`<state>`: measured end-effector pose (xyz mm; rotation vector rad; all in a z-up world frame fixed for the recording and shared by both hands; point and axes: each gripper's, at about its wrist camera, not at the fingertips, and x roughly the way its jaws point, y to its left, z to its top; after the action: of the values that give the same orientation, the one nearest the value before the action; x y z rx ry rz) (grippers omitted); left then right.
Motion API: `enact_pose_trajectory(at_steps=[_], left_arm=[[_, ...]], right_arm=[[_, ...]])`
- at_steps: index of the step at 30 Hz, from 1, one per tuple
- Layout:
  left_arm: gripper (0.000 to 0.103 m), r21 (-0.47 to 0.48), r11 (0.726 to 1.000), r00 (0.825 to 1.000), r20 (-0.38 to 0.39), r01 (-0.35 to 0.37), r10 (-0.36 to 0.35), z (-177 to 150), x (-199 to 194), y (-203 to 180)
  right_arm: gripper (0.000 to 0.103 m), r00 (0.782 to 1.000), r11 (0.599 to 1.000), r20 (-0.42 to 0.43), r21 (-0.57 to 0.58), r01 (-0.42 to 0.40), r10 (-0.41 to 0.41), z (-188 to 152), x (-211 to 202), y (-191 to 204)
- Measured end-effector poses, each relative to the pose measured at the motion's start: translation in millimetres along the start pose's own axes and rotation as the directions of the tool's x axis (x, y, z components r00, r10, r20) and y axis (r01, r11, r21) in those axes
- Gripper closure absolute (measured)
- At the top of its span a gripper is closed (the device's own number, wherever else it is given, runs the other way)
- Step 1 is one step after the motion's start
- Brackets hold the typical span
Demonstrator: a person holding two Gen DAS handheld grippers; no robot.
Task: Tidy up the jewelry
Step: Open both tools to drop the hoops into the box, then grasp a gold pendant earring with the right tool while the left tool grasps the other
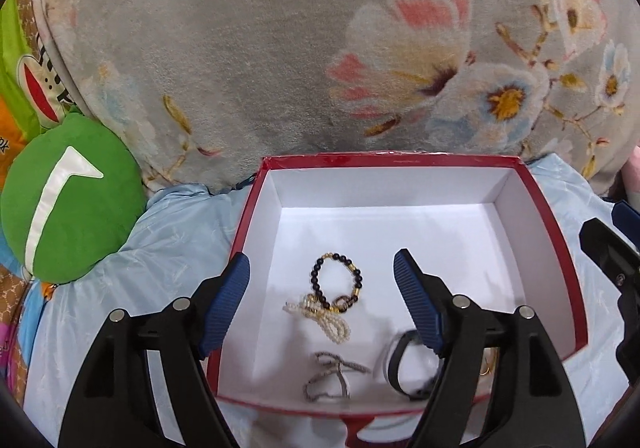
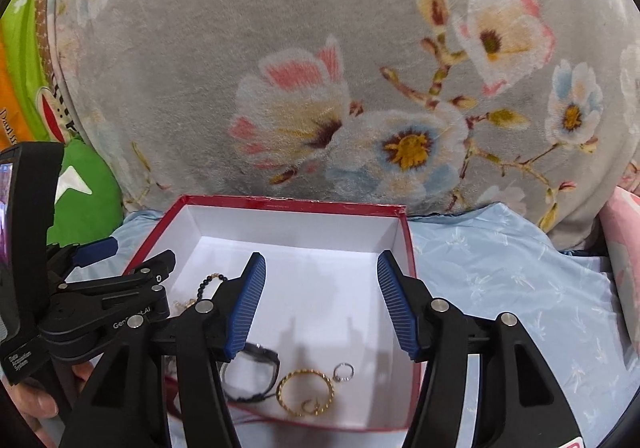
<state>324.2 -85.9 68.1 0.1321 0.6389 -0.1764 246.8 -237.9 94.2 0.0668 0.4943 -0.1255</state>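
Note:
A red box with a white inside (image 1: 560, 280) (image 2: 404, 236) sits on a pale blue cloth. In the left wrist view it holds a black-and-gold bead bracelet (image 1: 320, 268), a pearl strand (image 1: 328, 322), a silver chain (image 1: 332, 376) and a black watch (image 1: 400, 364). The right wrist view shows the watch (image 2: 256, 372), a twisted gold ring (image 2: 306, 392) and a small silver ring (image 2: 344, 372). My left gripper (image 1: 322, 304) is open and empty above the box. My right gripper (image 2: 320, 304) is open and empty above the box. The left gripper shows at the left (image 2: 108, 296).
A grey floral blanket (image 1: 280, 47) rises behind the box. A green plush cushion (image 1: 68, 199) lies at the left. The pale blue cloth (image 2: 520, 280) spreads to the right of the box, with a pink item (image 2: 628, 248) at the far right.

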Motion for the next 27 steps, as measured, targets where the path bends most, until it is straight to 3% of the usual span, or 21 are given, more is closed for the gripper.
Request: enact_pose_trajectory(at_steps=[7, 13, 18, 23, 27], left_arm=[[0.025, 0.026, 0.999, 0.999, -0.024, 0.045, -0.044, -32.3, -45.7, -1.9], [0.025, 0.037, 0.996, 0.993, -0.078, 0.087, -0.084, -80.5, -74.3, 3.1], [0.025, 0.027, 0.992, 0.979, -0.164, 0.123, -0.117, -123.4, -80.6, -0.3], [0.025, -0.018, 0.988, 0.956, -0.248, 0.156, -0.156, -158.3, -76.1, -6.5], [0.025, -0.036, 0.990, 0.947, -0.288, 0.138, -0.142, -179.6, -70.3, -9.2]], right_arm=[[0.046, 1.000, 1.000, -0.013, -0.010, 0.013, -0.013, -34.2, -59.4, -10.2], [0.047, 0.990, 0.998, -0.125, -0.015, 0.063, -0.064, -98.9, -94.1, -32.0], [0.068, 0.961, 0.998, -0.273, 0.027, 0.052, -0.043, -155.7, -91.5, -43.2], [0.069, 0.937, 0.995, -0.350, 0.090, 0.032, 0.001, -186.7, -72.8, -43.8], [0.069, 0.924, 0.993, -0.382, 0.115, 0.039, 0.008, -195.6, -55.4, -42.6]])
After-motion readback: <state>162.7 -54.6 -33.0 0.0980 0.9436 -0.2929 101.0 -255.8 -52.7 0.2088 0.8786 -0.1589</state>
